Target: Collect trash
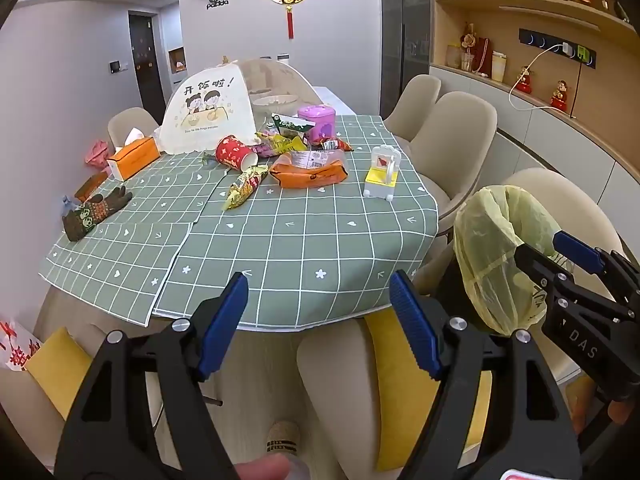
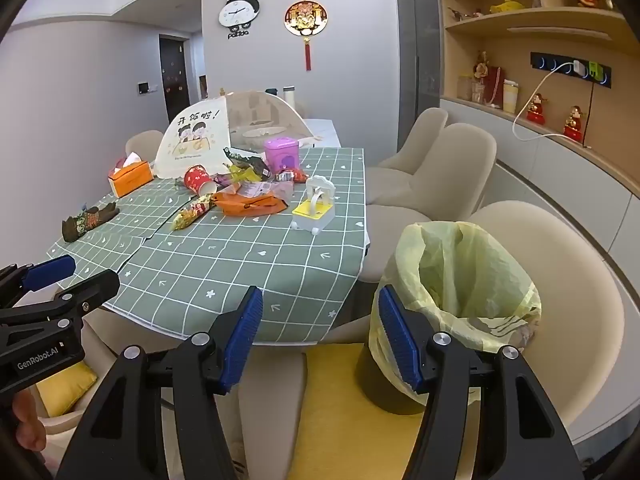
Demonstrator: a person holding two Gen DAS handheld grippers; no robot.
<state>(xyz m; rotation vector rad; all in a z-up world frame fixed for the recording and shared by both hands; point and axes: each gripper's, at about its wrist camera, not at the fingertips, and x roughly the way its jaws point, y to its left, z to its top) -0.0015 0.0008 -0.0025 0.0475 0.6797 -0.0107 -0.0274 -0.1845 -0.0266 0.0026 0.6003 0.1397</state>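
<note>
Trash lies in a heap at the far middle of the green checked tablecloth (image 1: 280, 248): a red paper cup (image 1: 234, 152) on its side, an orange wrapper (image 1: 308, 172), a yellow-green snack packet (image 1: 244, 186) and several smaller wrappers. The same cup (image 2: 198, 180) and orange wrapper (image 2: 248, 204) show in the right wrist view. A dark bin lined with a yellow bag (image 2: 460, 292) stands on a chair's yellow cushion, right of the table. My left gripper (image 1: 319, 292) hangs open over the table's near edge, empty. My right gripper (image 2: 320, 300) is open and empty, just left of the bin.
An orange tissue box (image 1: 134, 158), a knitted glove (image 1: 94, 212), a mesh food cover (image 1: 208, 112), a purple box (image 1: 316, 122) and a white-and-yellow toy (image 1: 382, 176) also sit on the table. Beige chairs (image 1: 452, 140) ring it. Shelves line the right wall.
</note>
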